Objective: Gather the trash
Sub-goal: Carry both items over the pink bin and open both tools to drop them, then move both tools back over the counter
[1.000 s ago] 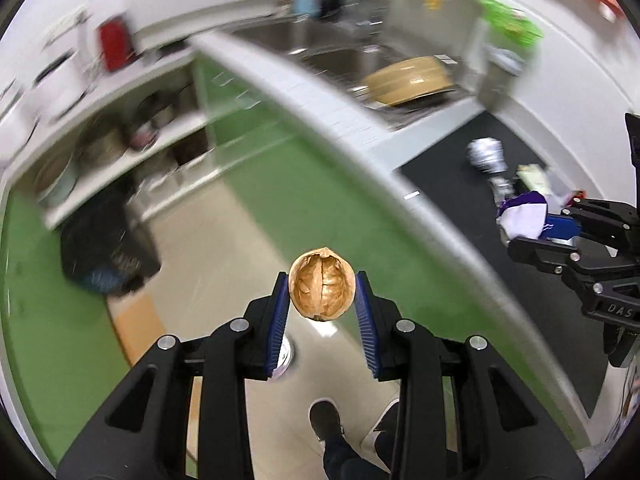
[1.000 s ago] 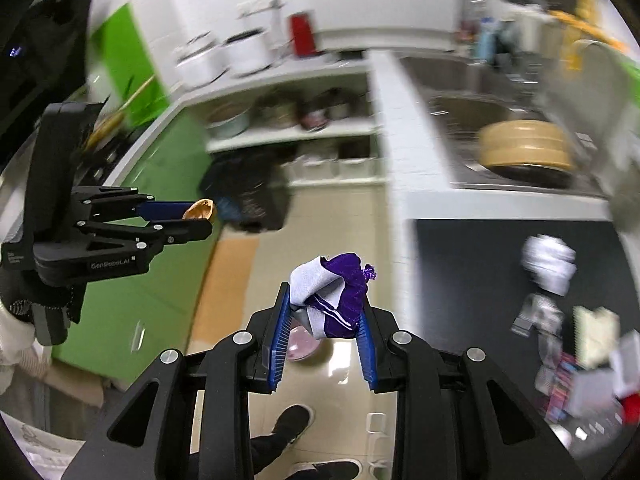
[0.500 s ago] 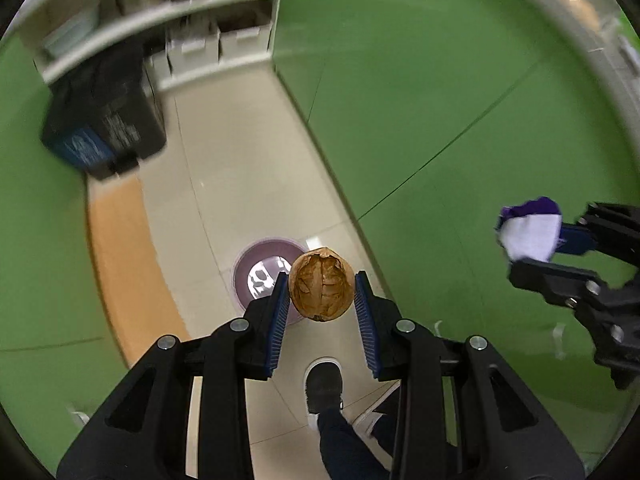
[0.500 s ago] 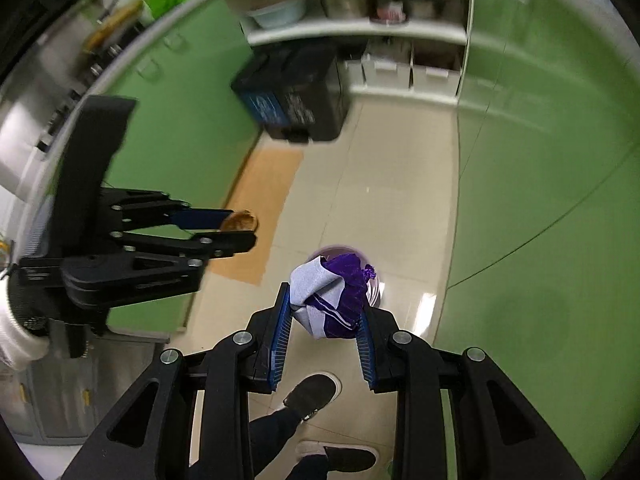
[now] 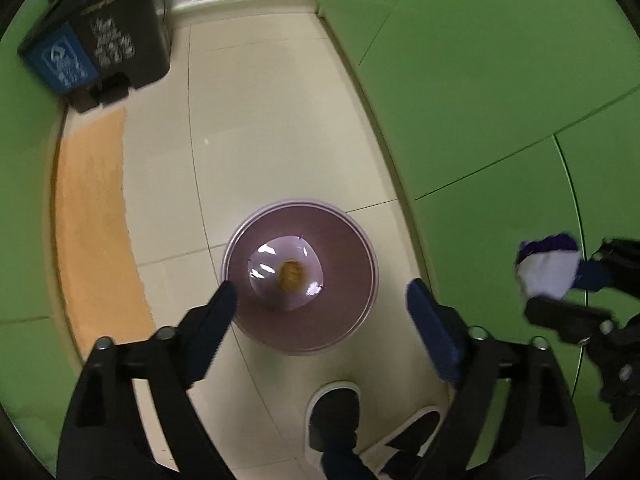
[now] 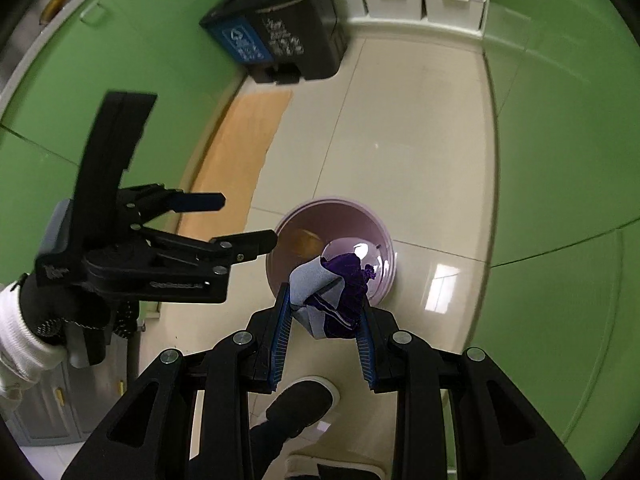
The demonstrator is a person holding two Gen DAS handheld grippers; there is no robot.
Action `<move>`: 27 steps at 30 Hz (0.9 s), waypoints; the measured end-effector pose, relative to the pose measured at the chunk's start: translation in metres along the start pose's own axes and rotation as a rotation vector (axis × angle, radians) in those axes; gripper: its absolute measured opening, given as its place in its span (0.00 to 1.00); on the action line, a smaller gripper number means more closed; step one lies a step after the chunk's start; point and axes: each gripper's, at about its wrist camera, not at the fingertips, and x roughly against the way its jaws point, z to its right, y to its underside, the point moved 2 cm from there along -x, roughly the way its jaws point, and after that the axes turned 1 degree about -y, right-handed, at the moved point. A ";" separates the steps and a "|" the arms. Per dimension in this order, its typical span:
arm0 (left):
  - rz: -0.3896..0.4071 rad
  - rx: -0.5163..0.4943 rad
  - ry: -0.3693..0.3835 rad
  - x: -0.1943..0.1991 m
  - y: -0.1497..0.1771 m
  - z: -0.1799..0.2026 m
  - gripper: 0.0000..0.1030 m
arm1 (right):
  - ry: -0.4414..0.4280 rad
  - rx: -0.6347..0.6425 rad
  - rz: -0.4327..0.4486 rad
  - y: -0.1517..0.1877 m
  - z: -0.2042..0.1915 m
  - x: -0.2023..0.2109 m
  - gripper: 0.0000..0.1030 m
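Jaws of the left gripper (image 5: 320, 308) are opening above the purple bin (image 5: 362, 248) where the walnut shell (image 5: 291, 274) lies, while the right gripper (image 6: 322, 336) pinches a soft, light crumpled wrapper (image 6: 336, 300) by its middle.

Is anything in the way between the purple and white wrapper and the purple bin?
Nothing visible. The right hand-held gripper holds the wrapper over the near rim of the open purple bin. The left hand-held gripper, jaws opening and empty, sits off to the side.
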 end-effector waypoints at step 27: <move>0.100 0.095 -0.018 0.082 0.016 -0.026 0.97 | 0.056 -0.028 0.021 0.000 -0.010 -0.014 0.93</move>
